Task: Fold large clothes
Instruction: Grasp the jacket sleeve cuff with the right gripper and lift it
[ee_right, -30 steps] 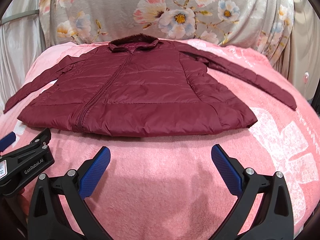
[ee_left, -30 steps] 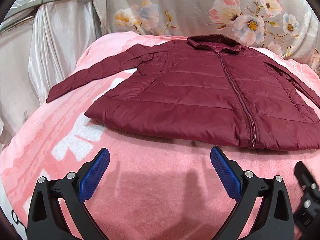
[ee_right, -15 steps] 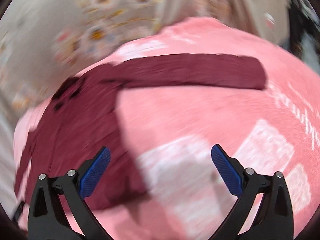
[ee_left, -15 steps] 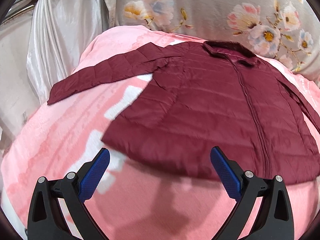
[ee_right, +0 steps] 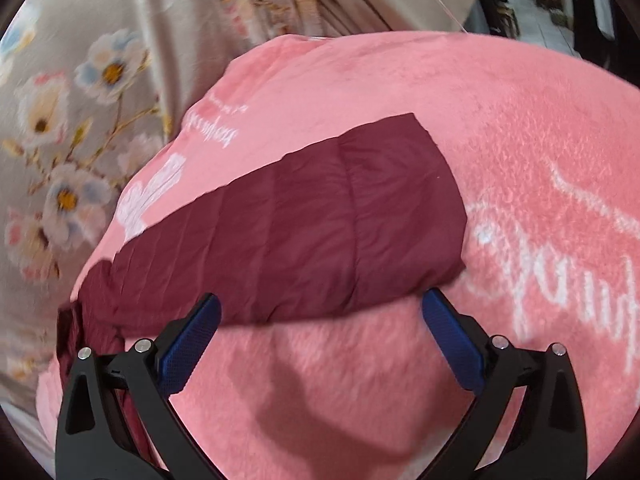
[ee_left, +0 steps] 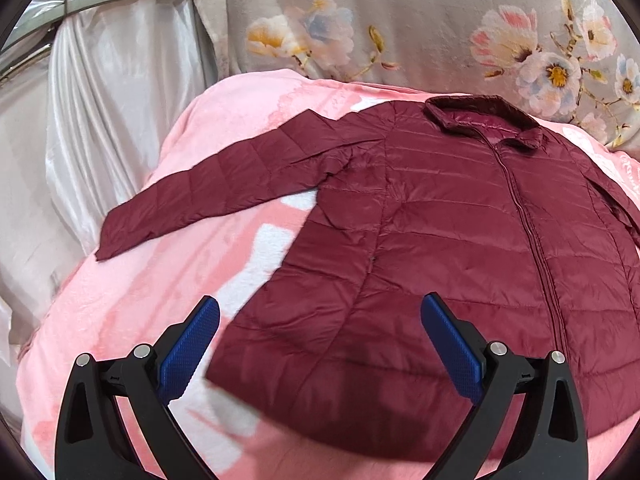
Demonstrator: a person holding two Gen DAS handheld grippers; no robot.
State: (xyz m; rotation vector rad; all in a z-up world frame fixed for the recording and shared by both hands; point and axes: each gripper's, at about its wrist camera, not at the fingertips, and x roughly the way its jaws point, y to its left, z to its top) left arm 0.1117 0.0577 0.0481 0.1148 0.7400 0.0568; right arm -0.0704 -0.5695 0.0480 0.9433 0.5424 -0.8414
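Item 1: one maroon quilted jacket (ee_left: pixel 440 248), lying flat and zipped on one pink blanket (ee_left: pixel 132 312). Its long axis runs collar to hem; I see the collar (ee_left: pixel 484 118) at the far end by the flowered cloth (ee_left: pixel 400 20), the hem nearest my left claw. Two sleeves: one (ee_left: pixel 224 184) stretches out left toward the white drape (ee_left: pixel 100 100); the other (ee_right: pixel 320 224) lies straight, its cuff to the right in my right view.

Item 2: two claws. My left claw (ee_left: pixel 320 344) hangs over the hem's left corner, wide open and holding nothing. My right claw (ee_right: pixel 320 332) is also wide open and empty, just short of the sleeve near its cuff.

Writing: white script on the blanket; I cannot read it.
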